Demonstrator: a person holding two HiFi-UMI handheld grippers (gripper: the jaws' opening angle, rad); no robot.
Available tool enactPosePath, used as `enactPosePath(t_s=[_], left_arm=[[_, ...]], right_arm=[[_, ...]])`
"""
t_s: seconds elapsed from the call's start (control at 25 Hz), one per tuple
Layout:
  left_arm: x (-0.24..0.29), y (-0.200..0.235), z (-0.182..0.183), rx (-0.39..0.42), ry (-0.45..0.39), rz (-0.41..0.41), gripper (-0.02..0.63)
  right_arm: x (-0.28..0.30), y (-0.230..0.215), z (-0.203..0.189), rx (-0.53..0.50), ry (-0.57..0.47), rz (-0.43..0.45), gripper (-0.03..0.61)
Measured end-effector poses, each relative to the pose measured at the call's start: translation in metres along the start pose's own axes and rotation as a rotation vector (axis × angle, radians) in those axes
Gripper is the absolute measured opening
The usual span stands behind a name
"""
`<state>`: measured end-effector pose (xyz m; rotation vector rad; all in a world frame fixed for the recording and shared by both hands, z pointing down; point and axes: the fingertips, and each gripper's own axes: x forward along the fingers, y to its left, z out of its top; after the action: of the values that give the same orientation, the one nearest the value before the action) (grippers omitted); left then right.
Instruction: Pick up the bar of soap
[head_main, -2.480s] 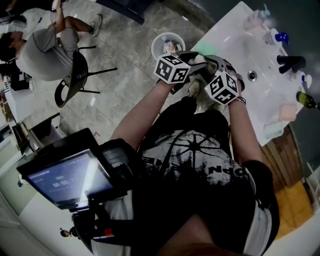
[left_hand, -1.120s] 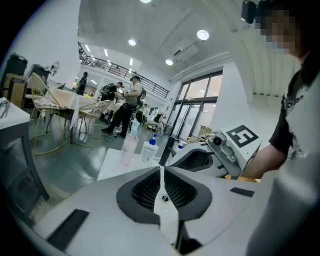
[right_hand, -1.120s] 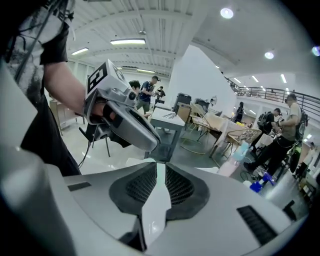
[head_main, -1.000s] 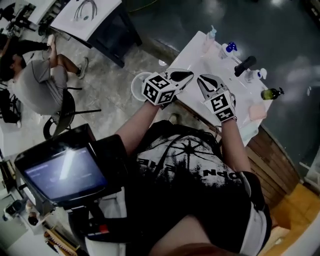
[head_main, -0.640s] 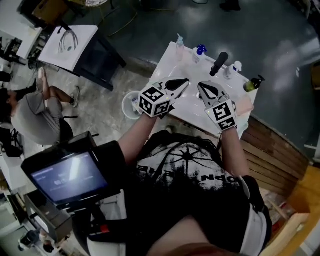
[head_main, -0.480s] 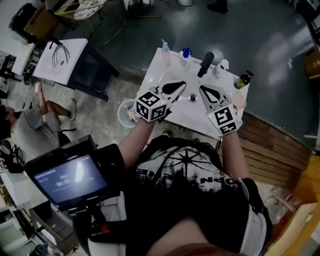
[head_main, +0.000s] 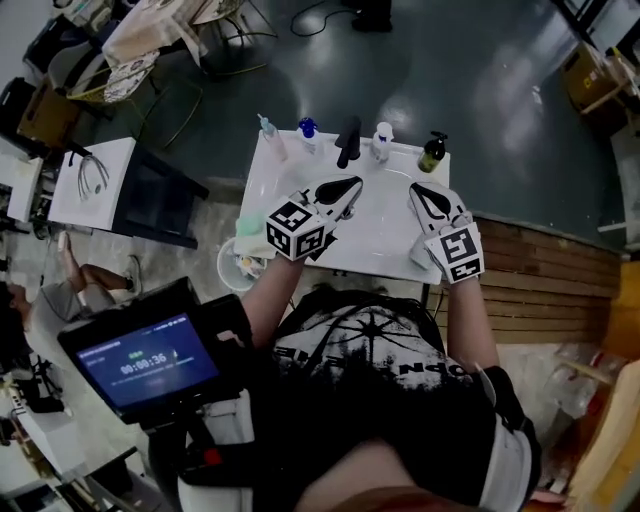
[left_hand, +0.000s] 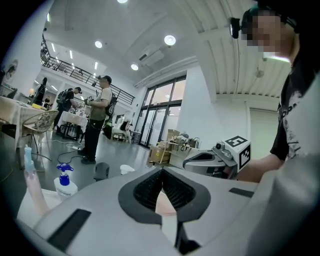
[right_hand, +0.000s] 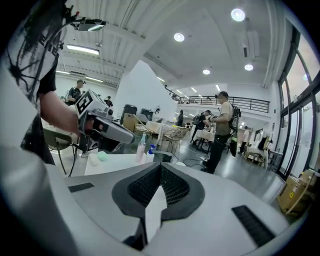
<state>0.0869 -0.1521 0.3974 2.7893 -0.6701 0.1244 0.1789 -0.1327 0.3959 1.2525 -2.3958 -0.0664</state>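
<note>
A white sink counter (head_main: 380, 235) lies under both grippers. My left gripper (head_main: 352, 184) hovers over the basin with its jaws shut and nothing in them. My right gripper (head_main: 421, 189) hangs over the counter's right part, likewise shut and empty. In the left gripper view a pink patch (left_hand: 165, 204), which looks like the bar of soap, shows in the notch below the closed tips of the left gripper (left_hand: 161, 173), some way off on the counter. In the head view the right hand hides that corner. The right gripper (right_hand: 160, 169) looks across the counter (right_hand: 107, 162) at the left gripper (right_hand: 107, 131).
Along the counter's back edge stand a clear bottle (head_main: 268, 135), a blue-capped bottle (head_main: 307, 128), a black tap (head_main: 348, 140), a white bottle (head_main: 381, 140) and an olive bottle (head_main: 433, 152). A green lump (head_main: 247, 230) lies at the left edge, above a white bucket (head_main: 232, 268). Wooden slats (head_main: 540, 290) flank the right side.
The head view has swung so the counter lies square in front. Both grippers have risen and moved out over the counter, now farther apart. Both stay empty.
</note>
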Motion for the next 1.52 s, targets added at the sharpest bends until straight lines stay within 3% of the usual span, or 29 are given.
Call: enactPosePath(t_s=[0.56, 1.52], left_arm=[[0.049, -0.046, 0.004, 0.037, 0.031, -0.075, 0.012], [0.053, -0.05, 0.013, 0.016, 0.022, -0.08, 0.012]], right_arm=[[-0.063, -0.043, -0.031, 0.072, -0.006, -0.11, 0.015], [-0.067, -0.05, -0.024, 0.037, -0.012, -0.104, 0.014]])
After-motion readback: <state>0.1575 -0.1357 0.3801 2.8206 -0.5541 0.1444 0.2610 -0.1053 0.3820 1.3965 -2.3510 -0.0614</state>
